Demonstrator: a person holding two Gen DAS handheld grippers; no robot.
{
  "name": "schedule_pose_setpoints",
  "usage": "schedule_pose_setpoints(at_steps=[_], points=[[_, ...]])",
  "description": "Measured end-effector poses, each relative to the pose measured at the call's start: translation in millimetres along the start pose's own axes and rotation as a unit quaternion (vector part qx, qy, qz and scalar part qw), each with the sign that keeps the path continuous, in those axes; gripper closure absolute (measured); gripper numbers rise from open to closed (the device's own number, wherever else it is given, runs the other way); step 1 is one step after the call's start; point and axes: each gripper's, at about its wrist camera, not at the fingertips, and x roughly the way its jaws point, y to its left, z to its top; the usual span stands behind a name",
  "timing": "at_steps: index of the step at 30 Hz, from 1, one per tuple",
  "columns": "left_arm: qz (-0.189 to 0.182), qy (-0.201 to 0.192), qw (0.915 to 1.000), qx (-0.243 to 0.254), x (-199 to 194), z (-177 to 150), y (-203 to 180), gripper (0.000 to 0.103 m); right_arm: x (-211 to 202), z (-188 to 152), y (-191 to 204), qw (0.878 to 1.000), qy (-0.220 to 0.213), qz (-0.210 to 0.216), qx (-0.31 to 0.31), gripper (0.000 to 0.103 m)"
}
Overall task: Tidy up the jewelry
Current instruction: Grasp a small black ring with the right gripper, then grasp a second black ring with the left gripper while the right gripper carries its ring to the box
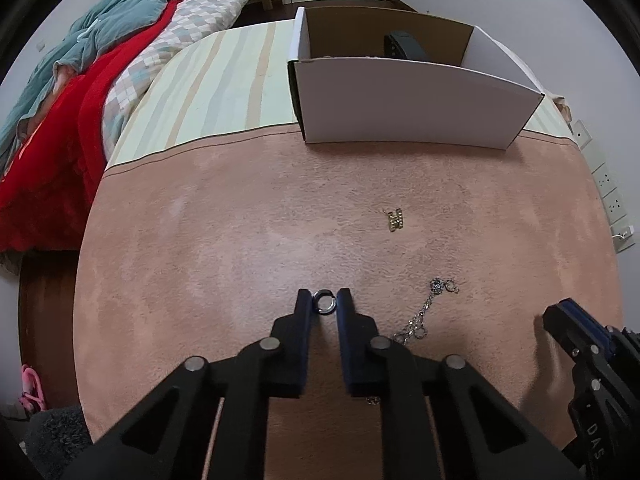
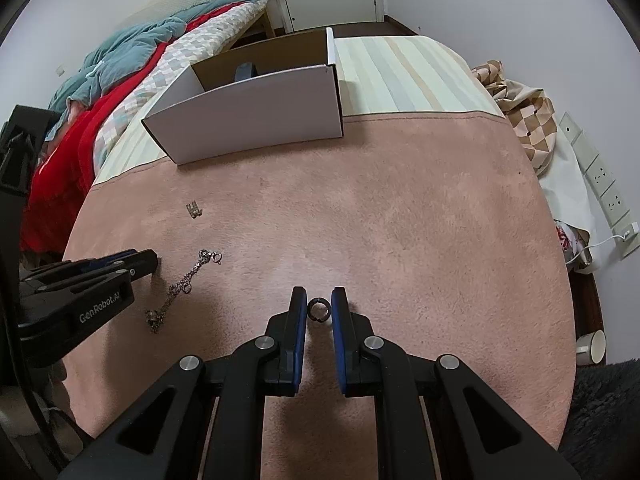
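Observation:
My left gripper has a small dark hoop ring pinched between its fingertips, low over the pink cloth. My right gripper stands around a second dark hoop ring that lies on the cloth, with small gaps either side. A silver chain bracelet lies right of the left gripper; it also shows in the right wrist view. A gold H-shaped piece lies farther out; the right wrist view shows it too. The white cardboard box stands open at the back.
A dark object sits inside the box. The pink cloth covers the near table, a striped cloth the far part. A bed with red and teal bedding is on the left. Wall sockets are on the right.

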Motion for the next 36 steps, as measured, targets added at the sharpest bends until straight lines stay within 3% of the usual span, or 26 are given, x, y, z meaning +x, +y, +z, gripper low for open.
schedule_pose_setpoints(at_steps=[11, 16, 20, 26, 31, 36], points=[[-0.003, -0.039, 0.9992, -0.002, -32.1, 8.2, 1.0, 0.093, -13.0, 15.2, -4.6, 1.000, -0.016, 0.010, 0.015, 0.090], [-0.030, -0.071, 0.9970, -0.011, -65.4, 47.4, 7.3, 0.094, -26.4, 51.9, -4.9, 0.999, -0.029, 0.036, 0.026, 0.090], [-0.054, -0.087, 0.9945, -0.024, -79.7, 99.6, 17.4, 0.094, -32.4, 111.3, -0.9, 0.996, -0.048, 0.070, 0.027, 0.090], [-0.076, -0.060, 0.9950, -0.025, -54.5, 182.0, 23.8, 0.093, 3.3, 206.1, 2.8, 0.994, -0.020, 0.108, 0.023, 0.090], [-0.087, -0.018, 0.9959, -0.022, -20.5, 211.5, 21.4, 0.093, 55.4, 246.7, 1.5, 0.989, 0.050, 0.137, 0.028, 0.090], [-0.094, 0.015, 0.9951, -0.028, -2.7, 221.9, 18.0, 0.089, 86.2, 261.8, 8.8, 0.985, 0.090, 0.148, 0.013, 0.090]])
